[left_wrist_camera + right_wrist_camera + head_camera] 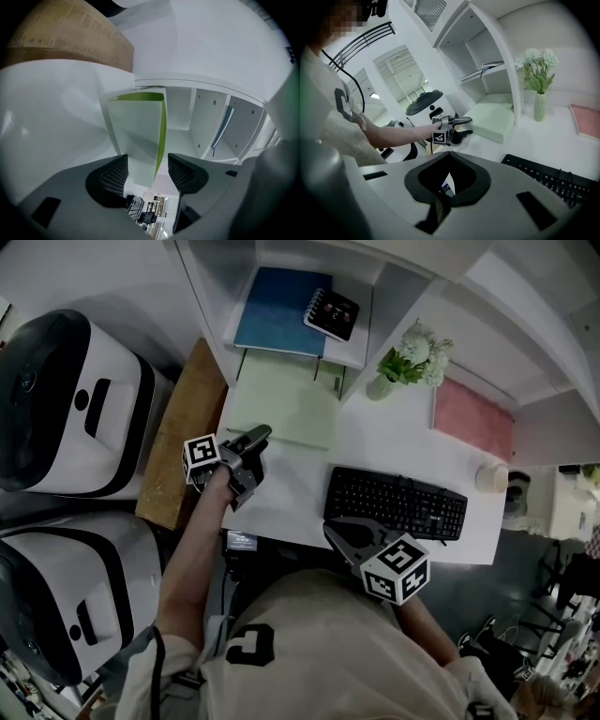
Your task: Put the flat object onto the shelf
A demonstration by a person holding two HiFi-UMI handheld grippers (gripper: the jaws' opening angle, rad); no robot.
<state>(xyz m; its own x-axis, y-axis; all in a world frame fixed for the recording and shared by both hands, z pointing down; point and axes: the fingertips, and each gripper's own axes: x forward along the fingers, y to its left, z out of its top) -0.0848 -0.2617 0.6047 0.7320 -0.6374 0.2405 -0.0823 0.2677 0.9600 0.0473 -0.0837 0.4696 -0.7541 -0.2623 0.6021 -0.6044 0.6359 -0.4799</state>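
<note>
The flat object is a pale green folder (pixel 281 404) lying on the white desk (pixel 375 442), its far end under the shelf unit (pixel 208 306). My left gripper (pixel 258 437) is at its near left corner, one finger above and one below. In the left gripper view the folder (pixel 138 136) runs between the jaws of the left gripper (pixel 147 171). It lies against one pad, and a narrow gap shows at the other pad. My right gripper (pixel 333 526) hovers by the keyboard's front edge. Its jaws (pixel 449 157) are shut, with nothing in them.
A blue book (pixel 277 310) and a black spiral notebook (pixel 331 313) lie on the shelf above the folder. On the desk are a flower vase (pixel 412 357), a pink pad (pixel 473 418), a black keyboard (pixel 398 502) and a cup (pixel 492 477). A wooden board (pixel 183 432) and white machines (pixel 66 404) stand to the left.
</note>
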